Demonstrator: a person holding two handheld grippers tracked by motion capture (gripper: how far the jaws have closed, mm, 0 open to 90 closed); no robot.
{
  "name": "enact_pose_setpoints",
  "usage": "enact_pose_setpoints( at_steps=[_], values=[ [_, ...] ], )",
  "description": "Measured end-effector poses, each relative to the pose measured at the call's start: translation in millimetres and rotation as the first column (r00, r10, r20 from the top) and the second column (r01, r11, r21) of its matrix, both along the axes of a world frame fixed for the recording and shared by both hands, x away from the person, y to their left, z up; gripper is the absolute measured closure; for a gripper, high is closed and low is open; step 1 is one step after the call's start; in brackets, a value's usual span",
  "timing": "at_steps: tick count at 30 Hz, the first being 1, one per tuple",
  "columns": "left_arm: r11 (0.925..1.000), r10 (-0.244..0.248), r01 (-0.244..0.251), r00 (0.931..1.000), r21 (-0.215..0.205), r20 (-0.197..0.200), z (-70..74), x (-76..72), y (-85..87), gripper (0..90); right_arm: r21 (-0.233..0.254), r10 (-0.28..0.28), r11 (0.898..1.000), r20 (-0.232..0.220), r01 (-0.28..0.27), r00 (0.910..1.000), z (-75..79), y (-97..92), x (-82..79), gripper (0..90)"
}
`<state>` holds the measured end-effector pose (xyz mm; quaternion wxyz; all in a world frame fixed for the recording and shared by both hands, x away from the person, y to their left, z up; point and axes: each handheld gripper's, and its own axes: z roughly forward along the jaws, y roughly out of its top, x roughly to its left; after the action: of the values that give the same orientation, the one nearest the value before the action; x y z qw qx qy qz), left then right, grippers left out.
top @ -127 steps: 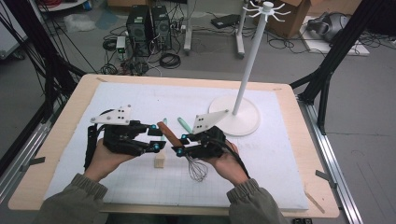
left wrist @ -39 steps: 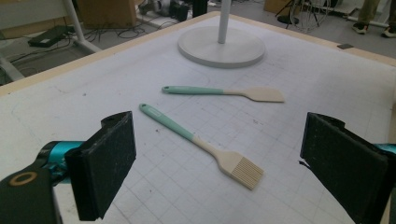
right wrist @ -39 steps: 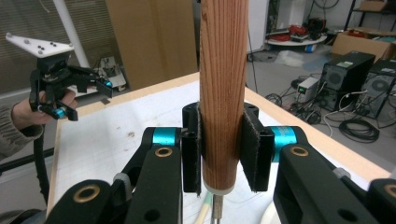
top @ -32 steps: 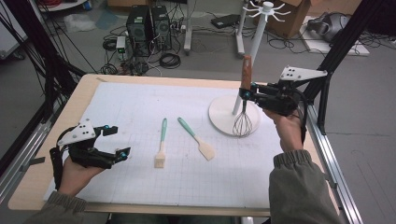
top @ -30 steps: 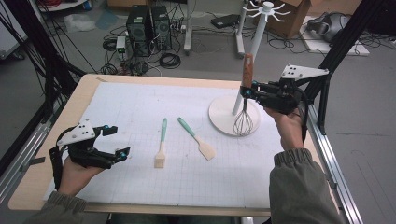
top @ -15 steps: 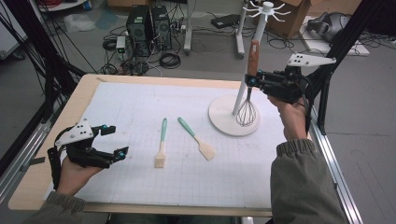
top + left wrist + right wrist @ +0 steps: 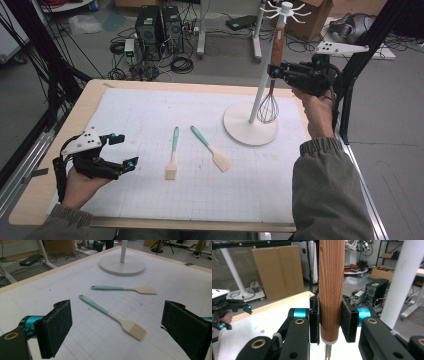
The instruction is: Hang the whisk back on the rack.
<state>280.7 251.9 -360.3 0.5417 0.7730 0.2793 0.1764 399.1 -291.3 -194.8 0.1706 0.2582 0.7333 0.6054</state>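
At the near left corner of the tabletop (image 7: 150, 95) the left tool (image 7: 120, 152) rests low in the person's hand, its jaws spread wide with nothing between them. In the left gripper view the two black pads (image 7: 53, 327) stand far apart, and the white gridded mat shows bare between them.

Just beyond that tool, toward the middle of the tabletop, lie two utensils with mint-green handles. The pastry brush (image 7: 172, 160) lies nearer the left tool, bristle end toward the near edge. The spatula (image 7: 210, 148) lies just beside it, angled, blade toward the near edge, the two handles close at their far ends but not touching.

Farther on, near the far right corner, stands the white hanging stand (image 7: 250, 122), with a round base on the mat, a tall pole and a crown of hooks at the top.

The right tool (image 7: 274, 71) is held up in the air off the right edge, level with the upper part of the pole. Its jaws are closed on the whisk (image 7: 268, 105), clamped on the wooden handle. In the right gripper view both pads (image 7: 348, 322) press flat on the sides of the handle, just above its lower end. The whisk hangs upright from the grip, its wire balloon above the stand's base, clear of it and just beside the pole; I cannot tell whether the wires touch the pole.
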Motion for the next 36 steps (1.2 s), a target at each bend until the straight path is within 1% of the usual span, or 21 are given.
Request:
enact_pose_setpoints(
  at_steps=[2, 9, 14, 16, 18, 20, 24, 30, 36],
  values=[
    [1.0, 0.0, 0.0, 1.0, -0.002, -0.002, -0.6, 0.0, -0.3, 10.3, 0.01, -0.006, 1.0, -0.002, 0.006, 1.0, 2.1, -1.1, 2.6, 72.6],
    [1.0, -0.005, 0.005, 1.0, -0.005, 0.004, 0.0, -0.3, -0.2, 10.2, 0.007, -0.023, 1.0, -0.014, 0.023, 0.9996, 7.2, -3.6, 10.7, 72.5],
    [1.0, -0.008, 0.008, 1.0, 0.0, 0.005, 0.4, -0.5, 0.2, 10.2, 0.011, -0.033, 0.999, -0.007, 0.033, 0.9994, 10.3, -4.4, 13.4, 72.5],
    [1.0, -0.005, 0.005, 1.0, -0.007, 0.003, 0.8, -1.1, -0.4, 10.2, 0.017, -0.035, 0.999, -0.016, 0.035, 0.9993, 10.0, -5.4, 13.3, 72.5],
    [1.0, -0.005, 0.005, 1.0, -0.007, 0.007, 1.0, -1.2, -0.5, 10.3, 0.014, -0.04, 0.999, -0.017, 0.04, 0.9991, 9.5, -7.4, 13.8, 72.5],
    [1.0, -0.006, 0.006, 1.0, -0.006, 0.006, 0.9, -1.1, -0.6, 10.2, 0.013, -0.048, 0.999, -0.028, 0.048, 0.9985, 8.9, -9.2, 14.4, 72.5],
    [1.0, -0.008, 0.008, 0.9999, -0.004, 0.006, 0.7, -1.4, -1.3, 10.2, 0.012, -0.045, 0.999, -0.046, 0.046, 0.9979, 6.5, -10.6, 17.2, 72.5],
    [0.9999, -0.01, 0.01, 0.9999, -0.004, 0.007, 0.8, -1.5, -1.5, 10.3, 0.02, -0.044, 0.999, -0.054, 0.045, 0.9976, 3.3, -9.4, 21.6, 72.4],
    [0.9999, -0.011, 0.011, 0.9999, -0.005, 0.009, 1.2, -1.8, -1.1, 10.2, 0.039, -0.041, 0.998, -0.063, 0.043, 0.9972, 0.8, -5.7, 25.4, 72.2]
  ],
)
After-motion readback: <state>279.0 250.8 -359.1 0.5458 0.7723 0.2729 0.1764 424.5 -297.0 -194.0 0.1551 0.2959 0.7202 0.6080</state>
